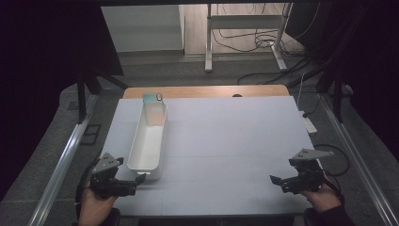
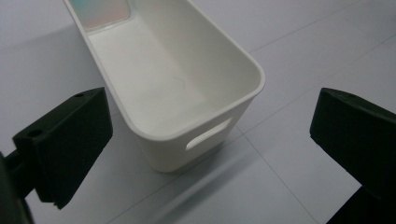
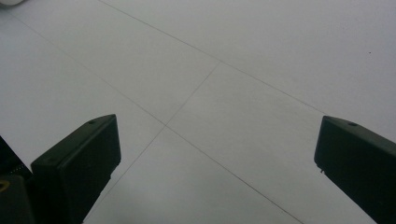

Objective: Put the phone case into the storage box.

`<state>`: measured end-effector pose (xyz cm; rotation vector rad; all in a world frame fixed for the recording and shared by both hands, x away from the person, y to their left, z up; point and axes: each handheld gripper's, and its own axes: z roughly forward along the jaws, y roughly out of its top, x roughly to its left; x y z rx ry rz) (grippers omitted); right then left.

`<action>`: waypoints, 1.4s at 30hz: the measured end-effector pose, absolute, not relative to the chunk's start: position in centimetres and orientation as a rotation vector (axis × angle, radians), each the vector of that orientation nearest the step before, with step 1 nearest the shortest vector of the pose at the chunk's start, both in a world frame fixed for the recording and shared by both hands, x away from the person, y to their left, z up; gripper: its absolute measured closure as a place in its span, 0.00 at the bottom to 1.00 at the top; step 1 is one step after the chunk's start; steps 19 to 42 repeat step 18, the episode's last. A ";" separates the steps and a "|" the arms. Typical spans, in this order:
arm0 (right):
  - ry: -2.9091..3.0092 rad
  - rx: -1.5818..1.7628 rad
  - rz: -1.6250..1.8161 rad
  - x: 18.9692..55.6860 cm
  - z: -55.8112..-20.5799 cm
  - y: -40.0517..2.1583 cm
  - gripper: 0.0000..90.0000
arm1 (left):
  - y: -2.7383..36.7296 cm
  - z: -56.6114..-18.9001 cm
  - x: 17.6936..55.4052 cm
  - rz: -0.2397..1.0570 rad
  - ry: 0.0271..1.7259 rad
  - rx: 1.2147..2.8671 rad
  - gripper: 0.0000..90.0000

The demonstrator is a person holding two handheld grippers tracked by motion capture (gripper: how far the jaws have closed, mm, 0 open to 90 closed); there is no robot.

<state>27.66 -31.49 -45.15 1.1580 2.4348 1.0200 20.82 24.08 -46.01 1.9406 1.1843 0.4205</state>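
A long white plastic bin lies lengthwise on the left part of the white table. A flat teal item leans at its far end and also appears as the teal item in the left gripper view. My left gripper is open just short of the bin's near end. In the left gripper view the bin, with its handle slot, sits ahead of the wide-apart jaws of this gripper, apart from them. My right gripper is open at the near right, and in its own view the gripper hovers over bare table.
A strip of wooden tabletop borders the far edge of the white surface. A white power strip and cables lie on the floor at the right. Metal rails run along both sides, and a metal stand is behind the table.
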 end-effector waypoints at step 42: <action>2.441 1.153 1.017 27.7 -45.2 -31.4 0.01 | 23.8 -46.2 20.6 0.415 1.187 1.983 0.01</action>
